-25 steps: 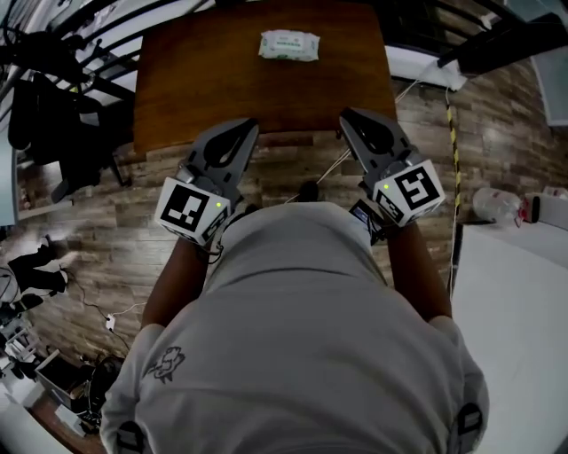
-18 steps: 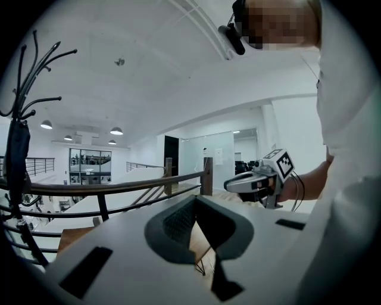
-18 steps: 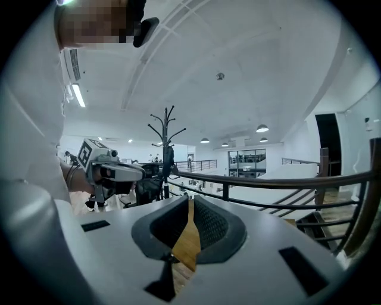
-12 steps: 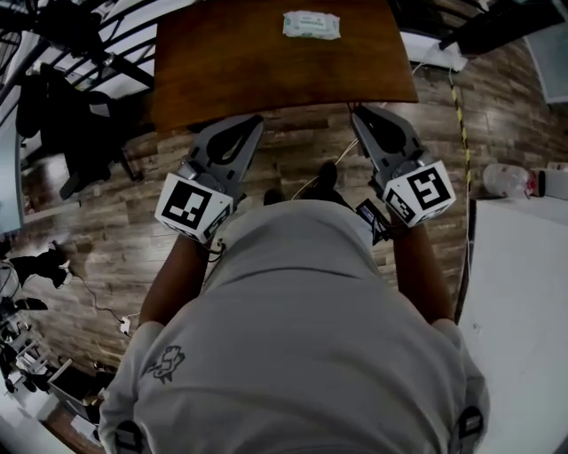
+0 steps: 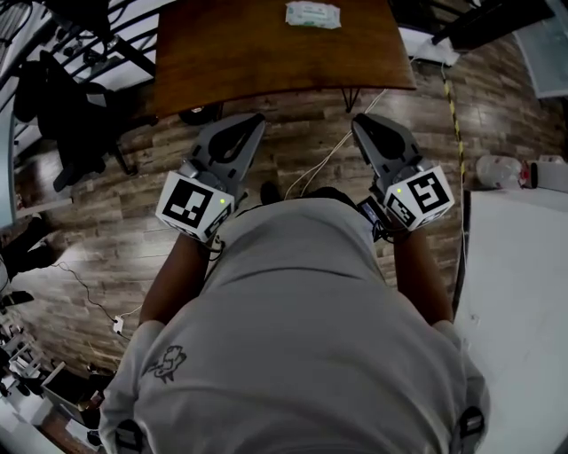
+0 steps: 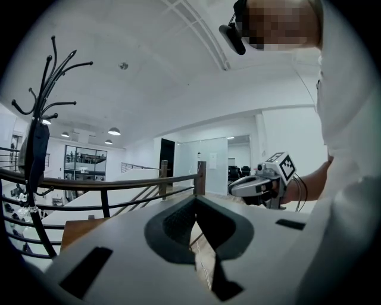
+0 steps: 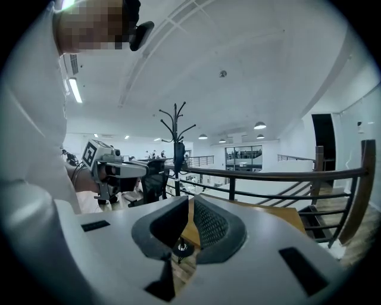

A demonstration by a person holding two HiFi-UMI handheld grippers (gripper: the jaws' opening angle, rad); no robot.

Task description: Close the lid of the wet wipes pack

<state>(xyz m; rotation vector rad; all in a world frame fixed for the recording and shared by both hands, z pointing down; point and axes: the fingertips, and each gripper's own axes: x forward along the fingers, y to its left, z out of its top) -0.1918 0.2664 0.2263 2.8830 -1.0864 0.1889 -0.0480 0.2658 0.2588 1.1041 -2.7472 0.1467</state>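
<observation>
Our left gripper (image 6: 196, 198) has its jaws drawn together, tips meeting, with nothing between them. Our right gripper (image 7: 190, 198) is the same: pads closed on each other, empty. Both point forward and roughly level, side by side in front of our chest. In the head view both hang over the wooden floor (image 5: 293, 160), short of the near edge of the table (image 5: 266, 66).

The wet wipes pack (image 5: 312, 13) lies on that table, well apart from both grippers — straight ahead, toward the far edge, its long axis running left to right across our view. It sits about midway between the two grippers' lines, a shade right of centre, so we judge the right gripper marginally nearer, though either could serve.

At this range we cannot tell whether the lid stands open or which way it hinges. As we read it, the task is not yet begun — the coming move is a long approach forward over the table, and choosing which tips press the flap down can wait until the lid shows.
</observation>
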